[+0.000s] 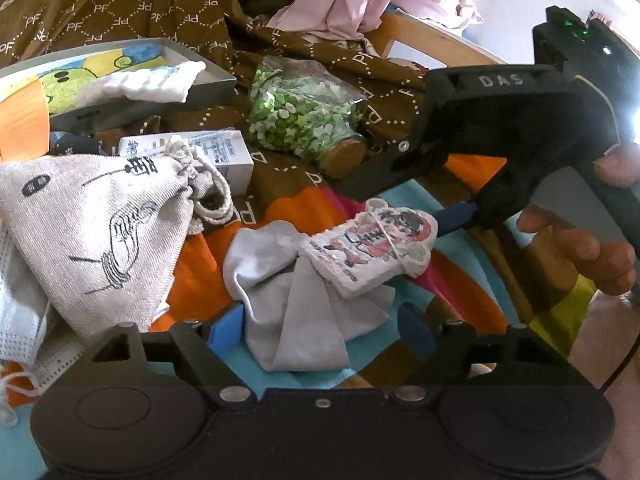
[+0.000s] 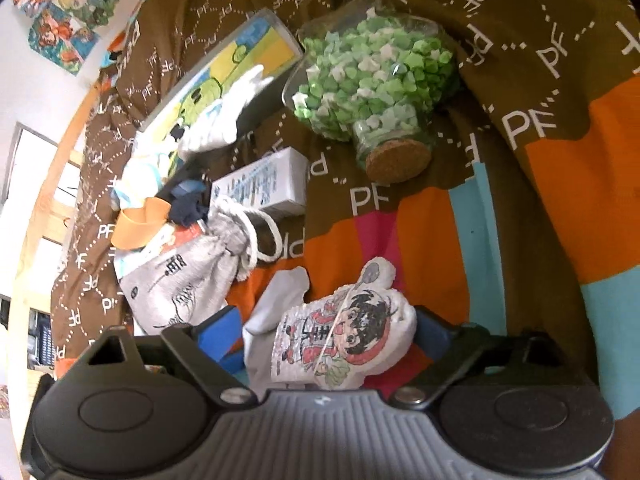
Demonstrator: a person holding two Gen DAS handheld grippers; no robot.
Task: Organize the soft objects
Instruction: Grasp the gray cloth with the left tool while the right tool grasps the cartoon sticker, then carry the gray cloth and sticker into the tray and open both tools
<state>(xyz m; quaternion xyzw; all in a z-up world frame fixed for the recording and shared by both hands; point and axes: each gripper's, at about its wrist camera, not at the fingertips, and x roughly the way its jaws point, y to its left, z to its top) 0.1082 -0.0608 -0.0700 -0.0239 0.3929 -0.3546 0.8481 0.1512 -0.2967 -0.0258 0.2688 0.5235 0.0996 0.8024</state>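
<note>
I am working over a bed spread (image 1: 460, 280) in brown, orange and blue, and the biggest risk is lying on it: the two soft things I am after are overlapping. The grey sock (image 1: 288, 312) is sitting between my left gripper (image 1: 320, 330)'s jaws, which are standing fairly wide with the blue pads at either side of the cloth; I cannot tell whether they are pressing on it. The small printed pillow (image 1: 372, 248) is resting partly on that sock, and my right gripper (image 2: 324, 332) is straddling it, jaws wide, pads beside the pillow but not clearly pinching it.

If I am lifting one while the other is lying across it, I judge that the sock may be dragging the pillow along or slipping out, since thin cloth bunches easily. My two grippers are also crowding each other here, so a bump is likely.

Around me, the drawstring bag (image 1: 92, 224) is lying just left of the sock, its cord trailing toward it and apt to snag. The open box (image 1: 132, 76), a white cloth in it, is sitting farther back, with the white carton (image 1: 216, 152) between it and the bag. The corked jar of green stars (image 1: 304, 116) is lying on its side near the pillow; a careless swing could be rolling it. A face mask (image 1: 20, 320) is lying at the left edge.
</note>
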